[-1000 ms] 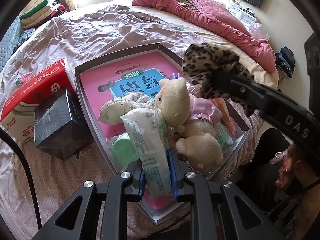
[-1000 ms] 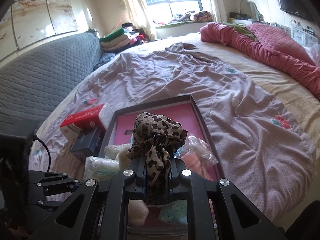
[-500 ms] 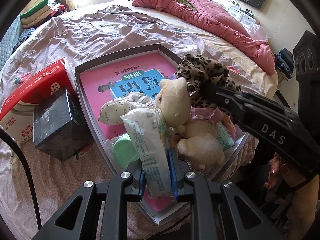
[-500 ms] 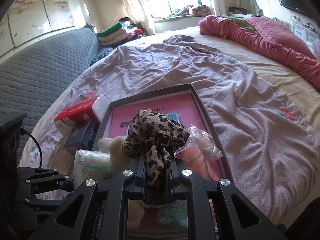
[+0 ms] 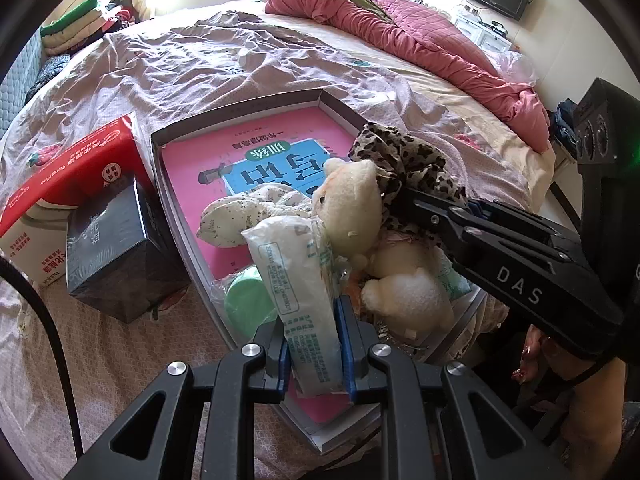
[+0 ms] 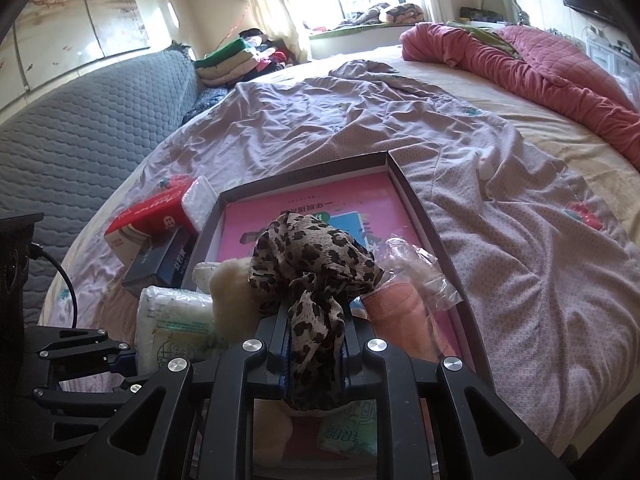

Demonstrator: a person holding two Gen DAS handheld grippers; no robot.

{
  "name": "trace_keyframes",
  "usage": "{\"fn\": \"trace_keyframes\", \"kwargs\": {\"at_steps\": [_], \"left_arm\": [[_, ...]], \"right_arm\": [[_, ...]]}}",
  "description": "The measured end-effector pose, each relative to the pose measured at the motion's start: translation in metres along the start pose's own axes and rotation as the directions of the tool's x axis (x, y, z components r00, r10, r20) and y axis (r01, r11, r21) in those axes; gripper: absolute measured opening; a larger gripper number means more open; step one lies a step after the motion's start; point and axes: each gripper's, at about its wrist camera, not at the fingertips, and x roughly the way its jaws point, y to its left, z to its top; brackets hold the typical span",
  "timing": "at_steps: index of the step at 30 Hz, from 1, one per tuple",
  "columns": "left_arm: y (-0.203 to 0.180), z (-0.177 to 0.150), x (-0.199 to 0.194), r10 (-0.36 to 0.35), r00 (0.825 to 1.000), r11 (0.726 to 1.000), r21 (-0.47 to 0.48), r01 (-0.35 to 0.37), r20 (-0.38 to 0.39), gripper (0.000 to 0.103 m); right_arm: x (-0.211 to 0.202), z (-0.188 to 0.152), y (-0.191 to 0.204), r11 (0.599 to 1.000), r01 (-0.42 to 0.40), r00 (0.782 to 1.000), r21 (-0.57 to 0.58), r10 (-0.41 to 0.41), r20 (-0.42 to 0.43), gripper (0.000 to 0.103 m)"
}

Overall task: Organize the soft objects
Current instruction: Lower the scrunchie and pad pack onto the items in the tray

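A shallow grey box [image 5: 240, 114] on the bed holds a pink book, a cream teddy bear [image 5: 352, 204], a spotted cloth toy [image 5: 248, 216] and a green item [image 5: 248, 300]. My left gripper [image 5: 312, 344] is shut on a white plastic tissue pack [image 5: 296, 264] at the box's near edge. My right gripper [image 6: 314, 356] is shut on a leopard-print scarf [image 6: 308, 256] and holds it just over the box, against the bear's head; it also shows in the left wrist view [image 5: 404, 160]. A clear bag [image 6: 416, 268] and an orange cloth [image 6: 396, 312] lie to its right.
A red tissue box [image 5: 68, 168] and a black box [image 5: 116, 248] sit left of the grey box. The wrinkled lilac sheet [image 6: 400, 120] stretches beyond. A red quilt [image 6: 520, 52] lies at the far right, a grey sofa [image 6: 80, 128] at the left.
My right gripper has lowered the leopard scarf toward the box, down beside the teddy bear's head. My left gripper has kept still with the tissue pack.
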Motion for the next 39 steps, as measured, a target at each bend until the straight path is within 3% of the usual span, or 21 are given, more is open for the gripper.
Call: {"fn": "trace_keyframes", "kwargs": {"at_steps": [16, 21, 32, 39], "left_arm": [[-0.004, 0.0, 0.001, 0.009, 1.0, 1.0, 0.013, -0.009, 0.007, 0.02], [-0.002, 0.001, -0.001, -0.013, 1.0, 1.0, -0.005, 0.013, 0.019, 0.021], [-0.001, 0.0, -0.003, -0.005, 1.0, 1.0, -0.003, 0.005, 0.027, 0.021], [-0.002, 0.0, -0.002, -0.002, 1.0, 1.0, -0.002, 0.002, 0.024, 0.021]], "right_arm": [[-0.003, -0.002, -0.001, 1.0, 0.003, 1.0, 0.012, -0.003, 0.008, 0.031], [-0.008, -0.001, -0.005, 1.0, 0.009, 1.0, 0.024, -0.009, 0.016, 0.04], [-0.004, 0.002, -0.004, 1.0, 0.015, 1.0, 0.014, -0.015, 0.025, 0.042], [0.002, 0.005, -0.003, 1.0, 0.003, 1.0, 0.017, -0.004, 0.028, 0.05]]}}
